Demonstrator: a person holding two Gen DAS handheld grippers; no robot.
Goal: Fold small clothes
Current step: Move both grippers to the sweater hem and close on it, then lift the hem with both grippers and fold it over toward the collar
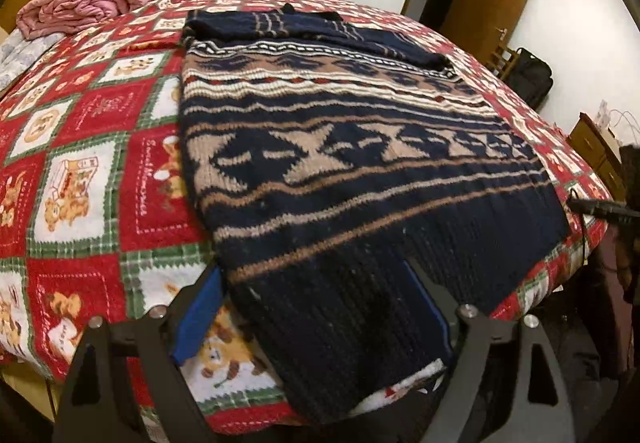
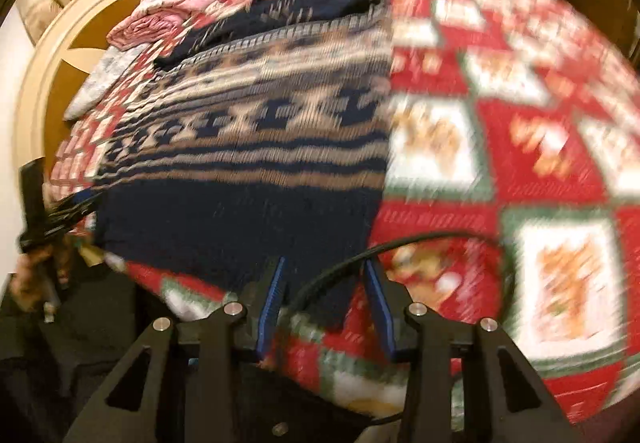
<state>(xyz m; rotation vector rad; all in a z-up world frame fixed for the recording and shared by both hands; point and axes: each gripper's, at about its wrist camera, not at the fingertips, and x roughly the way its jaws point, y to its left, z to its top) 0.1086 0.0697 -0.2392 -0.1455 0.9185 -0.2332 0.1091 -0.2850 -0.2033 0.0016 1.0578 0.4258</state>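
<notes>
Navy-and-tan patterned sweater flat on bed, sleeves folded across top, hem corners between wide-open left gripper and half-open right gripper.

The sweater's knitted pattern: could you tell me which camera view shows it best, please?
The left wrist view: the sweater is sharp there, its bands and diamond motifs distinct. The right wrist view shows it too, but motion blur smears the pattern.
</notes>
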